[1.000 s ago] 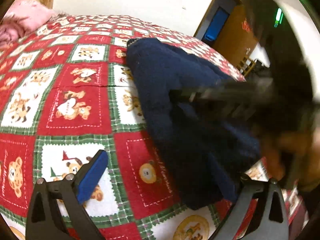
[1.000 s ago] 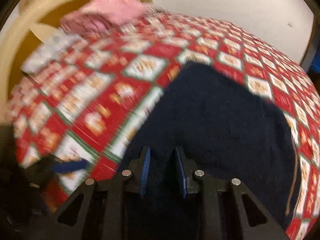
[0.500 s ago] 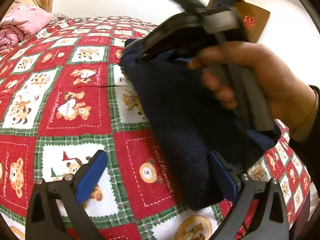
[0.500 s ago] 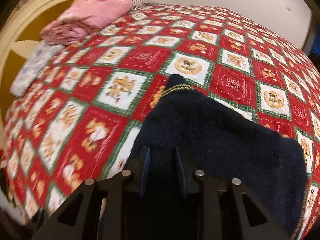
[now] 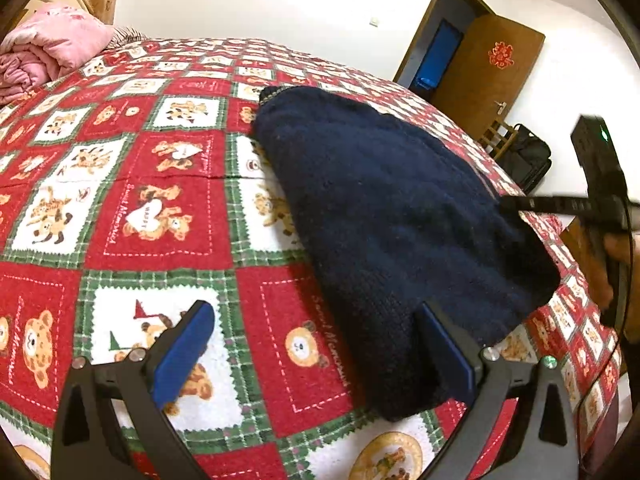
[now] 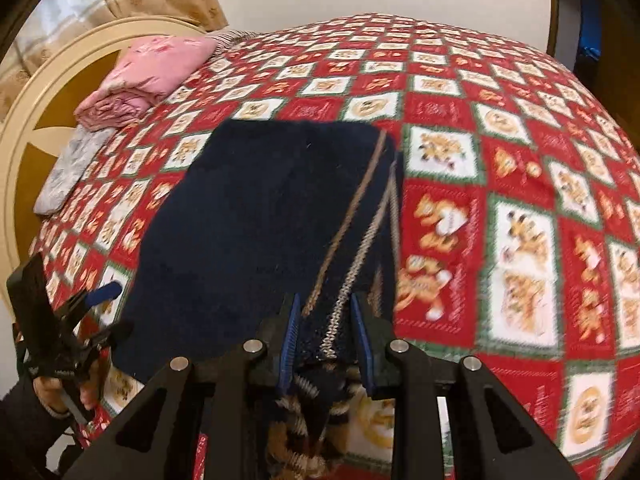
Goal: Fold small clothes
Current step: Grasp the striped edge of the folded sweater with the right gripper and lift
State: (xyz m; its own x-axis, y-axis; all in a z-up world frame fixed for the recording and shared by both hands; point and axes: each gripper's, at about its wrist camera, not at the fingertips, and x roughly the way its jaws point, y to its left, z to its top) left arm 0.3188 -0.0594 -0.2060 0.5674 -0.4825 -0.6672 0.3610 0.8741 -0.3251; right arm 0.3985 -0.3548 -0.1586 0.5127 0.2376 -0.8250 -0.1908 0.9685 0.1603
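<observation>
A bedroom, with a bed under a red, white and green teddy-bear quilt for my worktable, a cream headboard at its far end and a brown door bearing a red paper emblem off to one side.

My right gripper has just been closing, and its blue pads stand narrow on the striped hem of the navy knitted sweater — tan and cream ribbing bunches between them and spills down under the fingers. I judge I hold this edge so as to carry it over the body of the garment for the next fold. My left gripper is wide apart, gripping nothing: one pad hangs over the quilt just beside the sweater, the other rests at or just above its near corner — which, I cannot tell. It seems placed there to pin or steady that corner while the other side is drawn across.

The sweater lies flat in the middle of the quilt, already doubled into a long shape. Well beyond it, near the headboard, sit a folded pink blanket and a pale grey folded cloth.

On the quilt beside the sweater a heart reads something like "HAPPY"; the cursive lines are too small to be sure of.
</observation>
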